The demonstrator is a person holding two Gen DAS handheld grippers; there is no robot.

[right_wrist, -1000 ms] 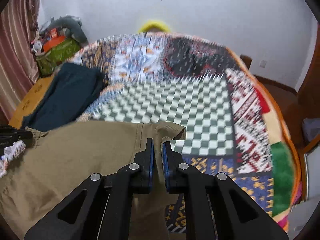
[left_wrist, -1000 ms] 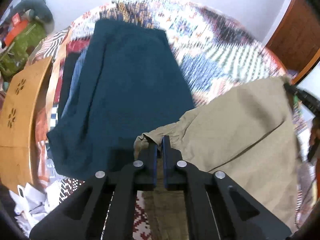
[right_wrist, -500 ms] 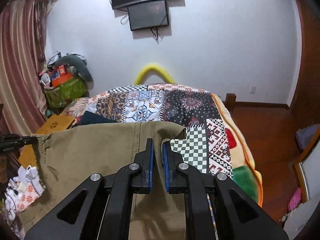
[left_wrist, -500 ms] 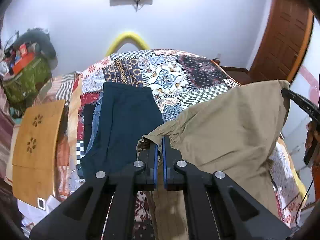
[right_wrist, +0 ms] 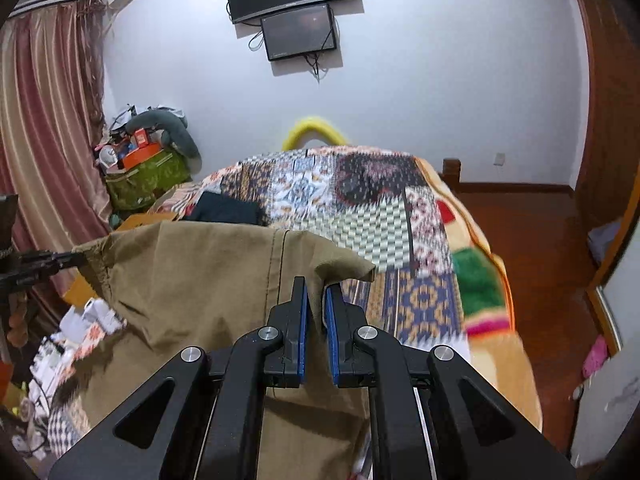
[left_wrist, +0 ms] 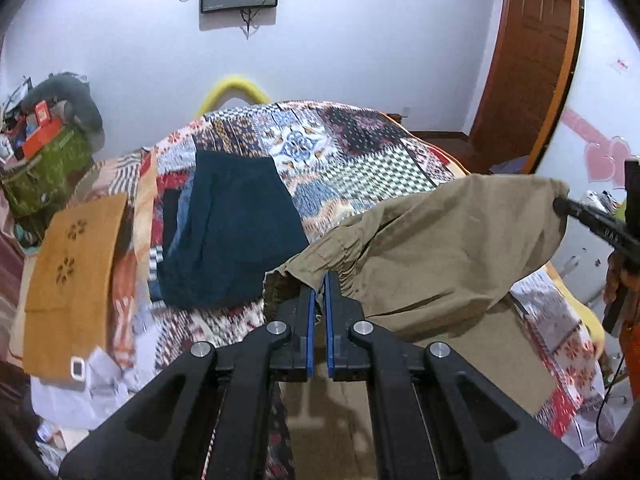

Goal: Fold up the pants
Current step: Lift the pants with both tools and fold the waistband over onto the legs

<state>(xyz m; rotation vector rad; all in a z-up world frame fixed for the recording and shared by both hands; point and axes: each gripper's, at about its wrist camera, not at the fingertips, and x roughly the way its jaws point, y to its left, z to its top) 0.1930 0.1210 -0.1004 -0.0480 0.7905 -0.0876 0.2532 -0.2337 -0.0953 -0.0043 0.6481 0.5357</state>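
Khaki pants (left_wrist: 440,240) hang stretched between my two grippers, lifted above the patchwork bed (left_wrist: 360,160). My left gripper (left_wrist: 318,280) is shut on the gathered waistband at one corner. In the right wrist view the same khaki pants (right_wrist: 192,280) spread to the left, and my right gripper (right_wrist: 316,284) is shut on the other corner of the waistband. The right gripper's tip (left_wrist: 576,212) shows at the far right of the left wrist view, and the left gripper's tip (right_wrist: 52,260) shows at the left edge of the right wrist view. The legs hang below, mostly hidden.
Dark teal pants (left_wrist: 232,232) lie flat on the bed's left side. A wooden panel (left_wrist: 68,272) and white papers (left_wrist: 96,384) sit by the left bed edge. A green bag with clutter (right_wrist: 148,176) stands in the corner. Curtains (right_wrist: 44,140) at left, door (left_wrist: 528,60) at right.
Both grippers rose and pulled back from the bed with the khaki pants. The bed looks farther and smaller, and the wall screens have come into view.
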